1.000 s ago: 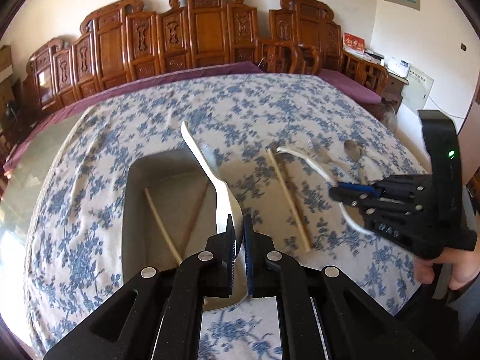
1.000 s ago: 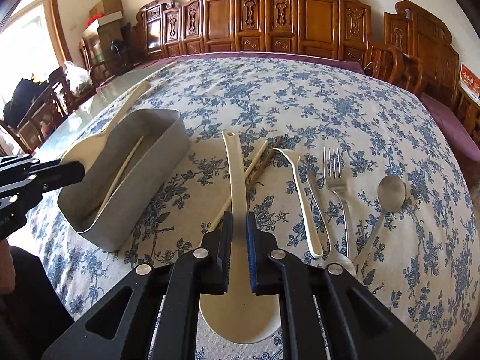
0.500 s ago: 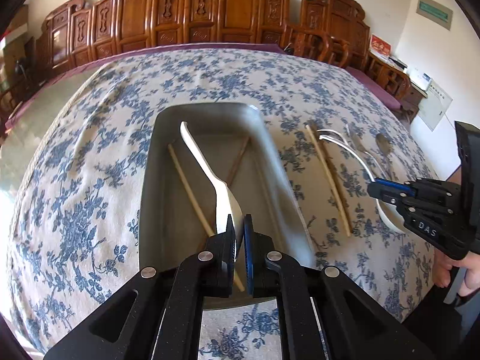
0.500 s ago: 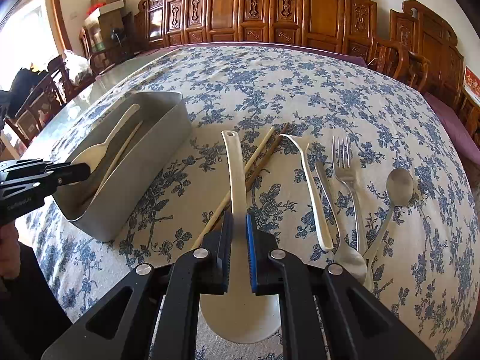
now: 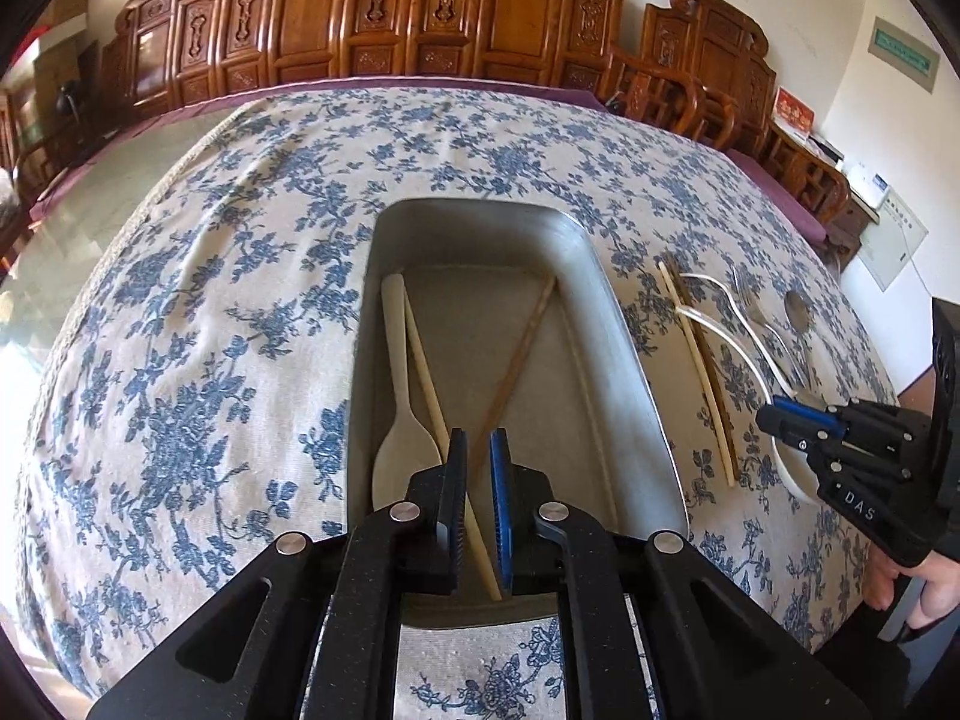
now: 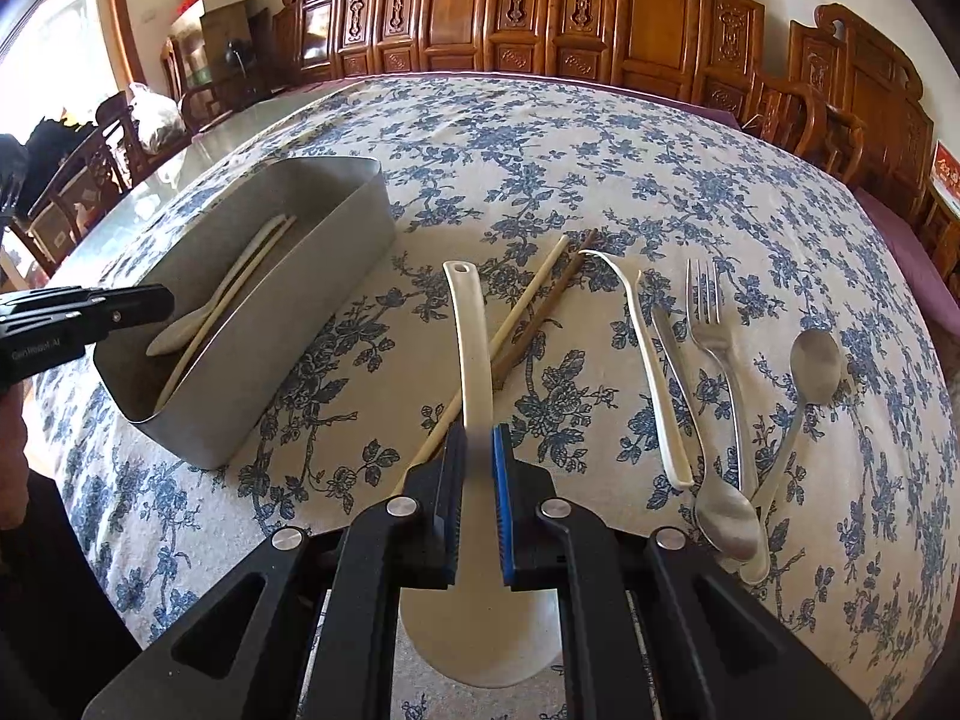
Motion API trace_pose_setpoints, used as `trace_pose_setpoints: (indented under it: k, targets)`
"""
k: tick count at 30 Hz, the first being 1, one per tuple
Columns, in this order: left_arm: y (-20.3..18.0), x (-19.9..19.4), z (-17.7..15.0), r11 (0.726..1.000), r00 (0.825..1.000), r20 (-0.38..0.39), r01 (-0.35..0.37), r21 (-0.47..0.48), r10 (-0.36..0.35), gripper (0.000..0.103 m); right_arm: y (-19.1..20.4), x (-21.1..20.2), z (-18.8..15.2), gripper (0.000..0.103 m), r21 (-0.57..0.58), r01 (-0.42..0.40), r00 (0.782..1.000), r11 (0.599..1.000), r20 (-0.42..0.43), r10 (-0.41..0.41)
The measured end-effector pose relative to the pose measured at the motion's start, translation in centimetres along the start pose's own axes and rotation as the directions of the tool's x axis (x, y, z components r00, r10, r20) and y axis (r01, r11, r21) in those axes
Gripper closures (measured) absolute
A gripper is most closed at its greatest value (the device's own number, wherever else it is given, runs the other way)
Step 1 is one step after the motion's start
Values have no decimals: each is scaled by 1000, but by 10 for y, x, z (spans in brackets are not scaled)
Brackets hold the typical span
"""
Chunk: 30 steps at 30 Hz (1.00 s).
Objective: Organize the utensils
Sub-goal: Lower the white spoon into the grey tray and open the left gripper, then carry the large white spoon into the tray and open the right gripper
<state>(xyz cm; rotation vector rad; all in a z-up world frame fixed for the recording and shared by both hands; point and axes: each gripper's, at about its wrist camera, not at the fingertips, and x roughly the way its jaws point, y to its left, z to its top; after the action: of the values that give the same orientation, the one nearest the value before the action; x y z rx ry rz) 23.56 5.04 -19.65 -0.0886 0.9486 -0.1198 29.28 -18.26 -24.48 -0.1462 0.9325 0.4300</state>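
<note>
While the left tool (image 5: 477, 456) gapes over the metal bin (image 5: 624, 360), the right tool (image 6: 478, 450) pinches a smooth (cream) spatula (image 6: 468, 330).

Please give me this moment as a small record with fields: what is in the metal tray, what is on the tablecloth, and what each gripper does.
tray contents: metal tray holds a cream spoon, a pale chopstick and a brown chopstick
left gripper: open, empty, above the tray
right gripper: shut on white rice paddle
on tablecloth: two chopsticks, white spoon, fork, two metal spoons
</note>
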Motion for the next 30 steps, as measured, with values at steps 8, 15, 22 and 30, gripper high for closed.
trace_pose_setpoints:
  k: [8, 15, 22, 30]
  targets:
    - [8, -16, 4, 1000, 999, 46, -15, -18, 16, 89, 4, -5, 3, 92, 12, -13, 1000, 1000, 26, 12]
    - [15, -28, 7, 1000, 997, 80, -19, -20, 21, 89, 22, -24, 21, 92, 14, -43, 996, 999, 80, 42]
    - [22, -36, 9, 999, 995, 100, -26, -26, 29, 89, 56, -37, 52, 92, 19, -148, 980, 989, 135, 144]
    - [35, -44, 11, 998, 992, 121, -43, -41, 48, 89, 94, -19, 81, 92, 46, -258, 961, 965, 121, 251]
